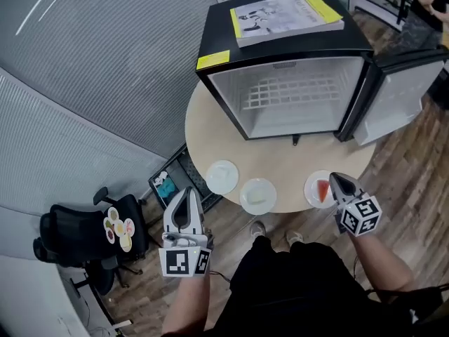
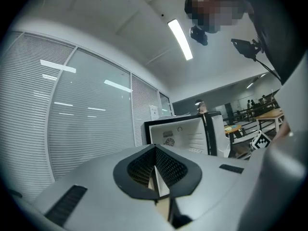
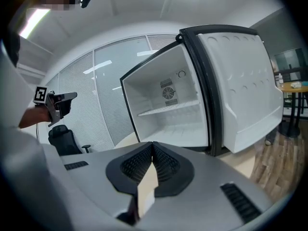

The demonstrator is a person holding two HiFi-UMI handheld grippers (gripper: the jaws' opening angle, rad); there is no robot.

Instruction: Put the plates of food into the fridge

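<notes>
Three round plates, so no real long axis, sat in a left-to-right row along the near edge of the table (image 1: 210, 121), just before the fridge (image 1: 295, 114). Its open front faced the person, door (image 1: 396, 97) swung right. The left plate (image 1: 222, 176), middle plate (image 1: 258, 195) and right plate (image 1: 318, 189), which carried something red, plus the book (image 1: 284, 16) on top, showed only in the head view. Only the right gripper view caught the fan (image 3: 168, 93) on the back wall. The left gripper (image 1: 188, 191), off the table edge, and the right gripper (image 1: 335, 177), over the right plate's rim, were both squeezed closed, holding nothing.
</notes>
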